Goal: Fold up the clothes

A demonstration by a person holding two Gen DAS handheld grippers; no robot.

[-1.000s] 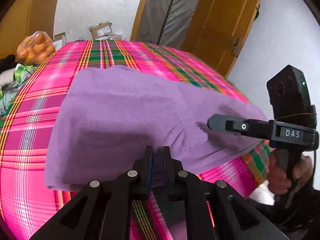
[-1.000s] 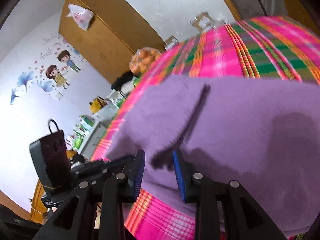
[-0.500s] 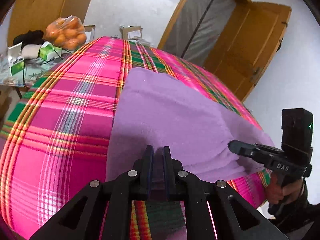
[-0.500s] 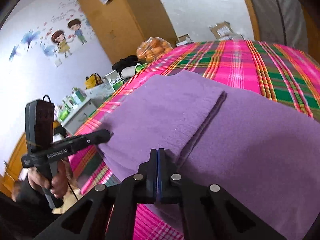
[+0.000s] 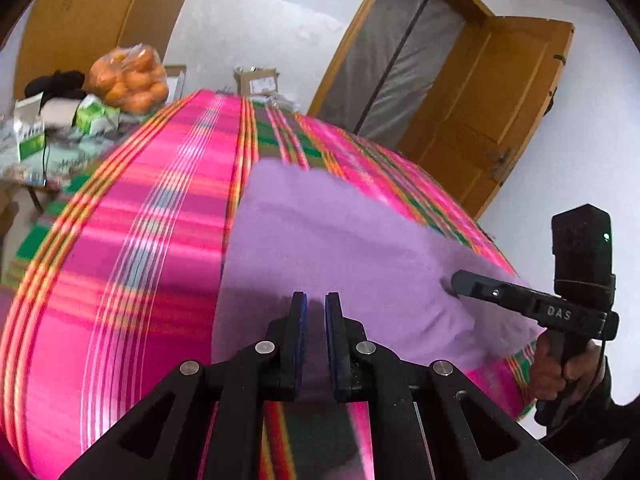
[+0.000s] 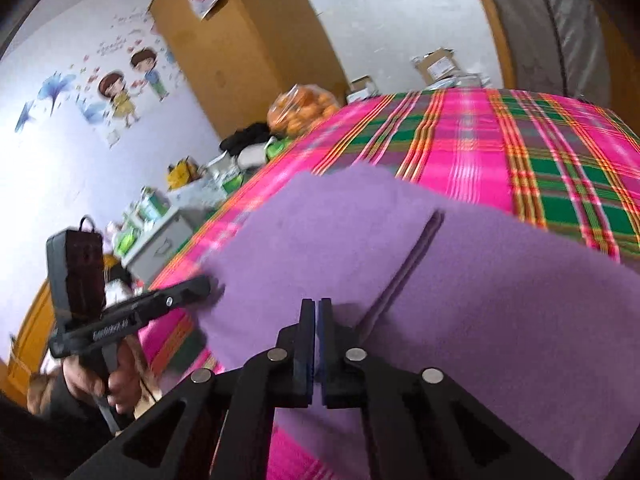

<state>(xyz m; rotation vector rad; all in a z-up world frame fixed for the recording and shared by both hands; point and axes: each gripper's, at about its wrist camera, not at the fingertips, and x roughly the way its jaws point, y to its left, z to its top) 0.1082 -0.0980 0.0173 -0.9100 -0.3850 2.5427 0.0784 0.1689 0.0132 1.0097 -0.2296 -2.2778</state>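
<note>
Both claws pinch near edge of purple cloth (image 5: 328, 240) on plaid bed (image 5: 132, 248): left claw (image 5: 316, 320) w/ cloth betw pads, right claw (image 6: 316, 320) pressed together.

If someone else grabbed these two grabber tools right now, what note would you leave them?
Left gripper: shut on the near edge of the purple cloth.
Right gripper: shut on the same edge, further along.
The cloth lies on the pink plaid bedspread, at its near edge.
Done: one side looks folded over; a layered edge shows.
Left: probably lift both held points and carry them forward for the next fold, then smooth.
</note>
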